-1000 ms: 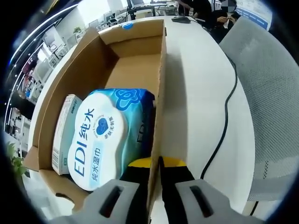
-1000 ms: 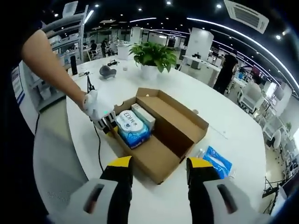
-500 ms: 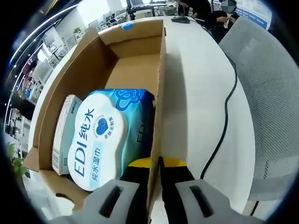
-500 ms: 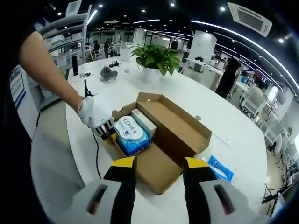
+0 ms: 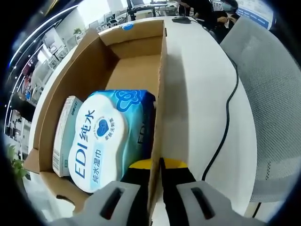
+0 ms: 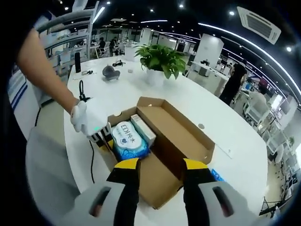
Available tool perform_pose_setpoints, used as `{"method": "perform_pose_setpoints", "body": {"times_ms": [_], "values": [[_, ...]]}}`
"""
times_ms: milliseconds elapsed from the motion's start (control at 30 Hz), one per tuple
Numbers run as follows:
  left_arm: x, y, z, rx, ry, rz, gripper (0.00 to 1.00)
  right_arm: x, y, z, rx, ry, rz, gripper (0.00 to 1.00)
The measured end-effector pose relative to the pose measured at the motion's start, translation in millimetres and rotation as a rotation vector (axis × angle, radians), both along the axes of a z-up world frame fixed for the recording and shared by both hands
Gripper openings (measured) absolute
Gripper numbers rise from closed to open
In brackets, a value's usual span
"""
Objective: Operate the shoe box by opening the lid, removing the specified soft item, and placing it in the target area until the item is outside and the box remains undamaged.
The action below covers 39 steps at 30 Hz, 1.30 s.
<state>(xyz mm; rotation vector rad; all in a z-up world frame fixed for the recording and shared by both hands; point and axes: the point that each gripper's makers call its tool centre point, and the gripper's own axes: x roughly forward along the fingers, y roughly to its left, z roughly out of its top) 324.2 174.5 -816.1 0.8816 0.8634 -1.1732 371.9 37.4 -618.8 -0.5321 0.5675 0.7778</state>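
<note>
The open cardboard shoe box (image 5: pixel 136 66) lies on a white table, and a blue-and-white wet wipes pack (image 5: pixel 101 136) fills its near end beside a small white carton (image 5: pixel 65 132). My left gripper (image 5: pixel 156 165) is shut on the box's right side wall, one yellow-tipped jaw inside and one outside. In the right gripper view, my right gripper (image 6: pixel 161 165) hangs open above the box (image 6: pixel 181 136), nothing between its jaws. There the wipes pack (image 6: pixel 126 140) and carton (image 6: pixel 142 130) show from above, and a gloved hand (image 6: pixel 88 117) holds the left gripper (image 6: pixel 99 137) at the box's left edge.
A black cable (image 5: pixel 228 113) runs over the table (image 5: pixel 197 84) right of the box, next to a grey mesh chair (image 5: pixel 273 94). A potted plant (image 6: pixel 162 59) and a grey object (image 6: pixel 111 72) stand beyond the box. A blue packet (image 6: pixel 217 174) lies by the right jaw.
The right gripper view has shifted forward over the table, so the box now sits closer under its jaws. The left gripper still clamps the box wall, unmoved.
</note>
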Motion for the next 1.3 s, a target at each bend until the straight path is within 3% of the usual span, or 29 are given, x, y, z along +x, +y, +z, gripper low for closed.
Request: {"method": "perform_pose_setpoints", "body": {"times_ms": [433, 500, 900, 1200, 1300], "values": [[-0.3, -0.1, -0.7, -0.001, -0.001, -0.003, 0.04, 20.6, 16.7, 4.1, -0.015, -0.044, 0.039, 0.34], [-0.6, -0.4, -0.5, -0.001, -0.001, -0.003, 0.04, 26.0, 13.9, 1.3, -0.033, -0.049, 0.023, 0.38], [-0.5, -0.9, 0.2, -0.002, -0.003, -0.005, 0.04, 32.8, 23.4, -11.7, -0.071, -0.047, 0.091, 0.3], [-0.7, -1.0, 0.3, -0.005, -0.004, -0.009, 0.04, 47.3, 32.9, -17.6, -0.102, -0.057, 0.101, 0.37], [-0.7, -1.0, -0.3, -0.005, -0.005, -0.009, 0.04, 49.1, 36.6, -23.6, -0.097, -0.044, 0.107, 0.34]]}}
